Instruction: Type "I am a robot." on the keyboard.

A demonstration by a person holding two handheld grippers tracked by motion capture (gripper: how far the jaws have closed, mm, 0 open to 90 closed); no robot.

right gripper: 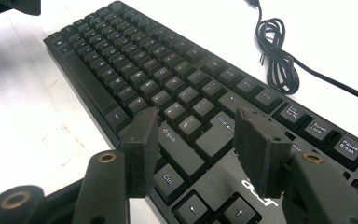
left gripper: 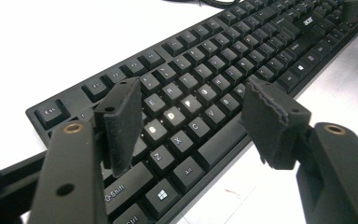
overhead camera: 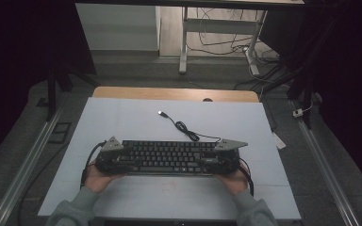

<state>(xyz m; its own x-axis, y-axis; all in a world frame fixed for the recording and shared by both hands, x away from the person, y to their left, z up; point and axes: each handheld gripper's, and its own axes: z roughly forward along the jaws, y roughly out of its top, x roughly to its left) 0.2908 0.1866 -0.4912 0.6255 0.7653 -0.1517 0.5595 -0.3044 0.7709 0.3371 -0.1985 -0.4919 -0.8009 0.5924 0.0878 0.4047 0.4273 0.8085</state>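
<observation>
Your left gripper (left gripper: 191, 126) and right gripper (right gripper: 196, 149) both gape over the keyboard (overhead camera: 167, 157), gripping nothing. Clamp each end's edge evenly, avoiding the cable (overhead camera: 186, 129).

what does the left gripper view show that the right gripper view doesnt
Left gripper view: the keyboard's Esc key, the lit S and D keys and the Windows key, seen between the left gripper's open jaws.

Right gripper view: the coiled cable, the Enter key, the arrow keys and the Pause Break key, past the right gripper's open jaws.

Both: the same black keyboard on the white table, with nothing held between the jaws.
</observation>
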